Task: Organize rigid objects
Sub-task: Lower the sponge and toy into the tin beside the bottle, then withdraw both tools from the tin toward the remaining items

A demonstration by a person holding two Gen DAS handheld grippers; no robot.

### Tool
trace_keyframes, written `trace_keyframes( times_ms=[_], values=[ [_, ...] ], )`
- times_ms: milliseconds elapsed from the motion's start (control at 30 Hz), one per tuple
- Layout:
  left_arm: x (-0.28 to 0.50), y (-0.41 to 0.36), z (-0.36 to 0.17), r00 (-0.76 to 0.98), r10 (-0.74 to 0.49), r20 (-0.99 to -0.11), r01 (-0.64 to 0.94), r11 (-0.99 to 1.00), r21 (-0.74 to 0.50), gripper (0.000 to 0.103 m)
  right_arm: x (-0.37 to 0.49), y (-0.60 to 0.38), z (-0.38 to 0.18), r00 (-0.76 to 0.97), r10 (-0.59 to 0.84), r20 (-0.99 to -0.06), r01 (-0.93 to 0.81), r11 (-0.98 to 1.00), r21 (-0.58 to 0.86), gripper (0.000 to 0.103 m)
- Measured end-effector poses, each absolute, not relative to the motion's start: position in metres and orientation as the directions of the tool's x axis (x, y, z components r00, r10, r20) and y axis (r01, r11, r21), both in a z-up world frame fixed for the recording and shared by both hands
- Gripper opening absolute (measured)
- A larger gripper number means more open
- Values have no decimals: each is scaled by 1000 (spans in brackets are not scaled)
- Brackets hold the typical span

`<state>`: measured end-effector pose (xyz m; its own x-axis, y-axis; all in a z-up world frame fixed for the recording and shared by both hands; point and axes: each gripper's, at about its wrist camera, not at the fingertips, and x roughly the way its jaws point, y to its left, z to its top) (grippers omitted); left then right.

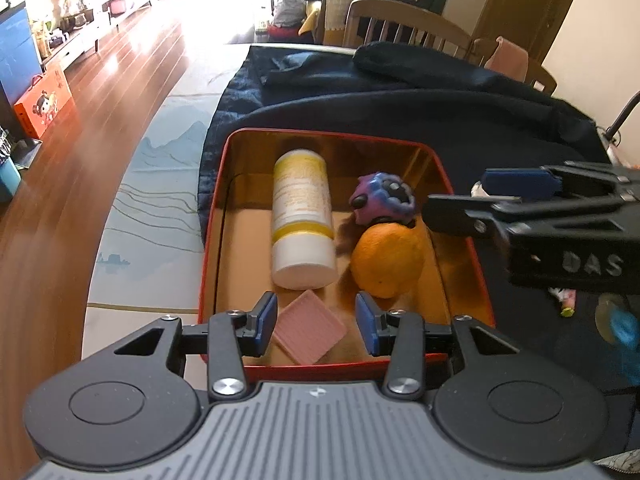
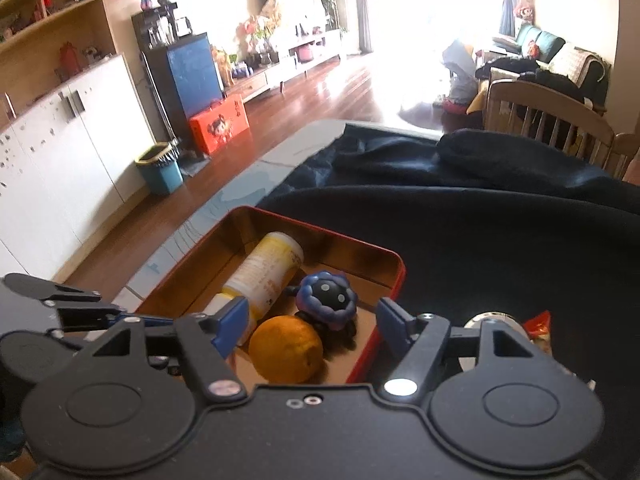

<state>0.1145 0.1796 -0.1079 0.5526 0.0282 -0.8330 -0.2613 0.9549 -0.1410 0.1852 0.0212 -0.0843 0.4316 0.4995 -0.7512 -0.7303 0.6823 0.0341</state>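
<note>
A dark navy cloth (image 1: 420, 120) is spread over a table with a pale printed surface (image 1: 160, 184), and a wooden chair (image 2: 548, 120) is seen behind it at two o'clock in the right wrist view. Across a glossy wooden floor (image 2: 320, 92), an orange gift box (image 2: 219, 122) is set at ten o'clock against a dark cabinet with a blue front (image 2: 190, 72), with a blue waste bin (image 2: 160, 168) just left of it beside white cupboards (image 2: 60, 152). A sofa (image 2: 560, 52) piled with dark clothing is seen at one o'clock, near a brightly lit window.
</note>
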Motion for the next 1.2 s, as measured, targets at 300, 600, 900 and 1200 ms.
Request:
trace_keyframes(
  times_ms=[300,600,900,1200],
  values=[
    [109,152,-86,600,24,-799,-231,962,-144,51,166,-21,-55,486,533,-692,-718,695,32,77],
    [114,119,-68,645,28,-764,-201,970,-134,65,161,-74,-40,564,517,-644,-656,754,32,86],
    [126,85,-63,662,2,-749,-156,978,-135,75,158,-117,-42,617,474,-628,-591,806,28,90],
    [144,55,-66,663,-29,-748,-137,978,-159,78,157,-154,-56,638,431,-639,-554,833,9,103]
  ],
)
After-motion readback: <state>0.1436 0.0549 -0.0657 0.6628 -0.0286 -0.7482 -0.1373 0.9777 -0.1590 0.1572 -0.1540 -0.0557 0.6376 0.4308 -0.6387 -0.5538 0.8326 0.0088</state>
